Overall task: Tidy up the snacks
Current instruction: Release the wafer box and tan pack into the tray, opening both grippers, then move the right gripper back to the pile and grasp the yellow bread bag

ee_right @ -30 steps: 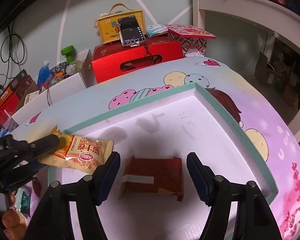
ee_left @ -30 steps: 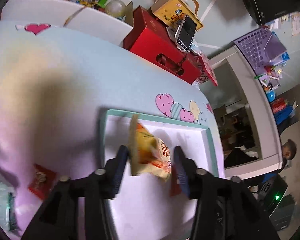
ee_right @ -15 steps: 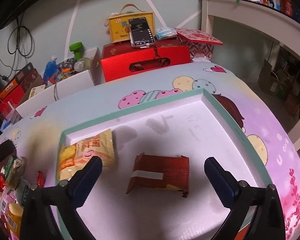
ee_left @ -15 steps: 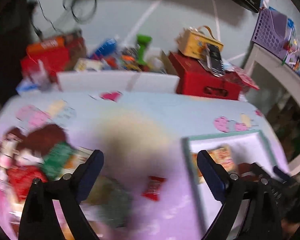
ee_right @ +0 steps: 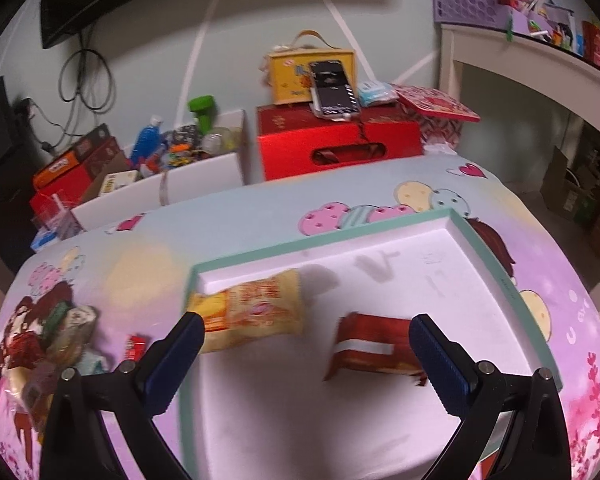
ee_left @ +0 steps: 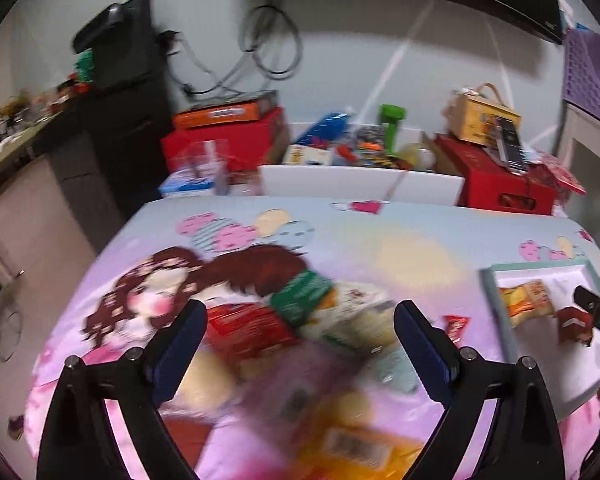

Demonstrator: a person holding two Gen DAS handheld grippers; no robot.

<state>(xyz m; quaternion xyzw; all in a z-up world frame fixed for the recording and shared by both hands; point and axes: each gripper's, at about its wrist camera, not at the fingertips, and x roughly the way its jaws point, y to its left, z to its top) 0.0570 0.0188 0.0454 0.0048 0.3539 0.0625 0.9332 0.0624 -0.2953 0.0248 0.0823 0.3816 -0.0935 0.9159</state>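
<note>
Snacks: yellow packet (ee_right: 256, 312) and brown packet (ee_right: 374, 350) in teal-rimmed tray (ee_right: 496, 276); both hand-held grippers wide, empty.

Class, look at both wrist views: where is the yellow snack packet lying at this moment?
The yellow snack packet lies flat inside the white tray, near its left rim in the right wrist view, left of the dark red packet. In the left wrist view it sits far right.

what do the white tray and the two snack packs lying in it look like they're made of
White tray: seems rigid foam or plastic, matte white with a teal rim; hard to say which.
Yellow snack pack: thin glossy plastic film, crinkled, printed.
Dark red snack pack: similar printed wrapper with a white band; blur hides its sheen.
</note>
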